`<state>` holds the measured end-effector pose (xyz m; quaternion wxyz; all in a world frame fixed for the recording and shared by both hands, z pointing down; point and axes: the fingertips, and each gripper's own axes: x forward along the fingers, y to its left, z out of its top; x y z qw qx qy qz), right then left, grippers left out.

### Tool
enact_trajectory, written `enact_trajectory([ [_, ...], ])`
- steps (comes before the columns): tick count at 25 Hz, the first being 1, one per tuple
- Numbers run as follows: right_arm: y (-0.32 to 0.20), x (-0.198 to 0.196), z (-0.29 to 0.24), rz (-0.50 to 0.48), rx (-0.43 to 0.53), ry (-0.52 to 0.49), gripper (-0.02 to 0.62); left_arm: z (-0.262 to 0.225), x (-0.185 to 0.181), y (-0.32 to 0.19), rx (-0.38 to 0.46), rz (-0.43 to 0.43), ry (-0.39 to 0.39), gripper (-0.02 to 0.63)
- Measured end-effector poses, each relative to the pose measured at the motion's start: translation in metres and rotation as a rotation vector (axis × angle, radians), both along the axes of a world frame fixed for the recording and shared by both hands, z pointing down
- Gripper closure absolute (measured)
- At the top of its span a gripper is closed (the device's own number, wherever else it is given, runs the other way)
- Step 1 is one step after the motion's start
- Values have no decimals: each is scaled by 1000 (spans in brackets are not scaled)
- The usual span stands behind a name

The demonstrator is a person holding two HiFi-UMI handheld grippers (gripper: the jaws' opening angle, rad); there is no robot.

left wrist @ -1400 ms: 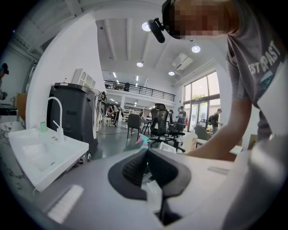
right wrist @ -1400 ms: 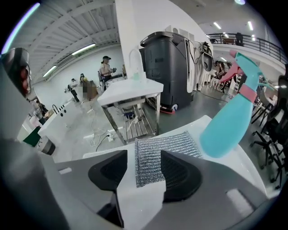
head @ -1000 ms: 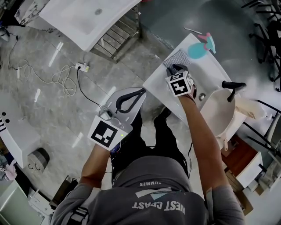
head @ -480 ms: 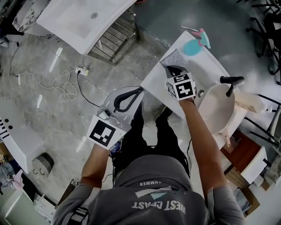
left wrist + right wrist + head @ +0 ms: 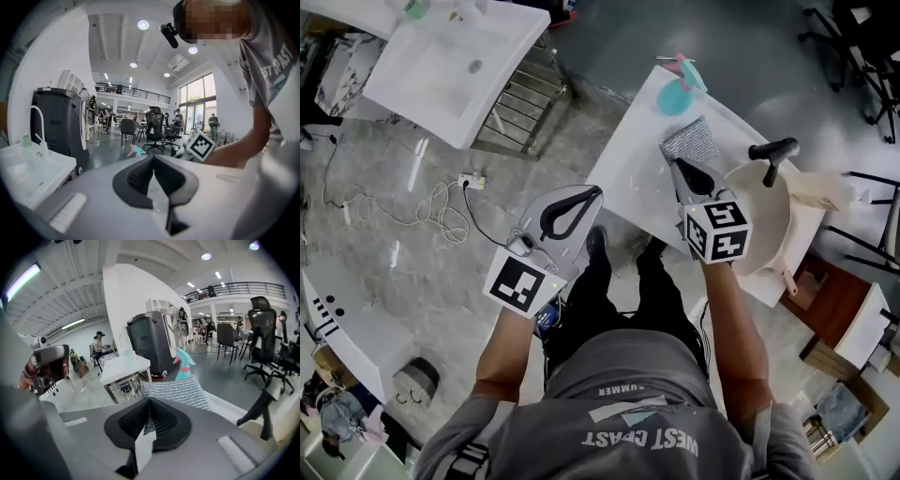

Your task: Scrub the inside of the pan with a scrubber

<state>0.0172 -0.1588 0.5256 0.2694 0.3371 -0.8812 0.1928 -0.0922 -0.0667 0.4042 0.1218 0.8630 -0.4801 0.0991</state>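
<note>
A grey, mottled workshop floor spreads beneath a white rectangular table (image 5: 633, 178), where a person works with two hand-held grippers. The right gripper (image 5: 677, 165) clamps one edge of the scrubber (image 5: 692, 139), a flat rectangular pad of glittering silver mesh, between its ribbed black pads (image 5: 131, 420). Just to its right sits the pan (image 5: 769, 217), round, smooth and cream, with its black handle (image 5: 772, 150) jutting past the rim. A teal spray bottle (image 5: 675, 92) sits at the table's far end. The left gripper (image 5: 596, 193) is off the table's edge, over the floor, jaws together on nothing. A second earlier the scrubber lay flat on the table under the right gripper; now it is gripped and raised.
</note>
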Motion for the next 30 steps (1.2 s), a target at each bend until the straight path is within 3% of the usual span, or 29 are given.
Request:
enact_trajectory([
  [6, 15, 92, -9, 171, 23, -22, 584, -8, 36, -17, 4, 80, -18, 603],
  [15, 29, 190, 53, 366, -101, 29, 584, -7, 83, -40, -10, 185, -49, 603],
  [23, 2, 212, 129, 408, -244, 25, 586, 0, 103, -51, -39, 208, -73, 604],
  [30, 17, 187, 158, 301, -364, 31, 586, 8, 114, -56, -54, 219, -77, 603],
])
